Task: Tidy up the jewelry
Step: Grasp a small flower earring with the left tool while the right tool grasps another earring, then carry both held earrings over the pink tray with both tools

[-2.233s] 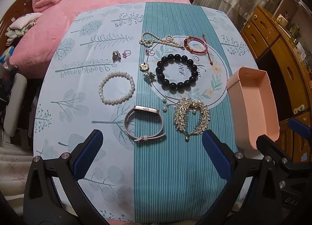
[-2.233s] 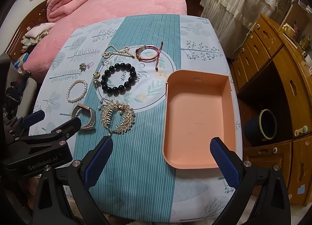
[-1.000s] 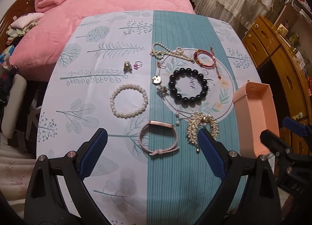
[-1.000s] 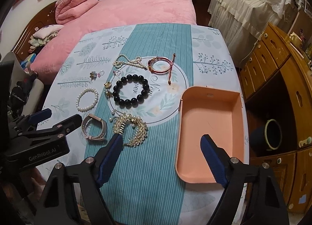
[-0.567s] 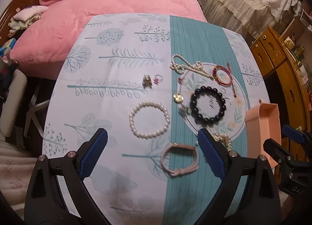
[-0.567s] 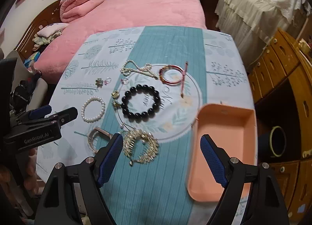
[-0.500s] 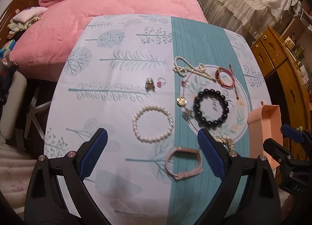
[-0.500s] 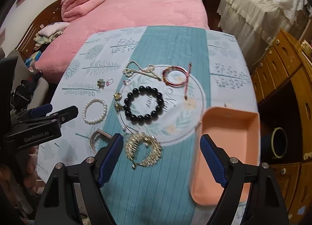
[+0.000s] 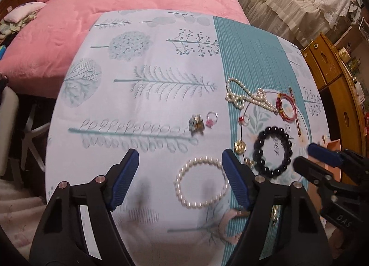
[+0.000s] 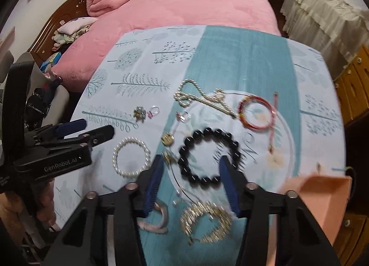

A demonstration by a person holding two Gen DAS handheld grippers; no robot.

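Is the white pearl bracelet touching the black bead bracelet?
Apart. The right wrist view shows bare cloth between the white pearl bracelet and the black bead bracelet.

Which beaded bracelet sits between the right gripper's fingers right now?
The black bead bracelet: the right gripper frames it, while the white pearl bracelet lies off to the left.

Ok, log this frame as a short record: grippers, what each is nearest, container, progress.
left gripper: open, empty, above white pearl bracelet
right gripper: open, empty, fingers either side of black bead bracelet
container: peach plastic tray, at the right; interior mostly out of frame
progress: all visible jewelry lies on the leaf-print tablecloth; nothing gripped
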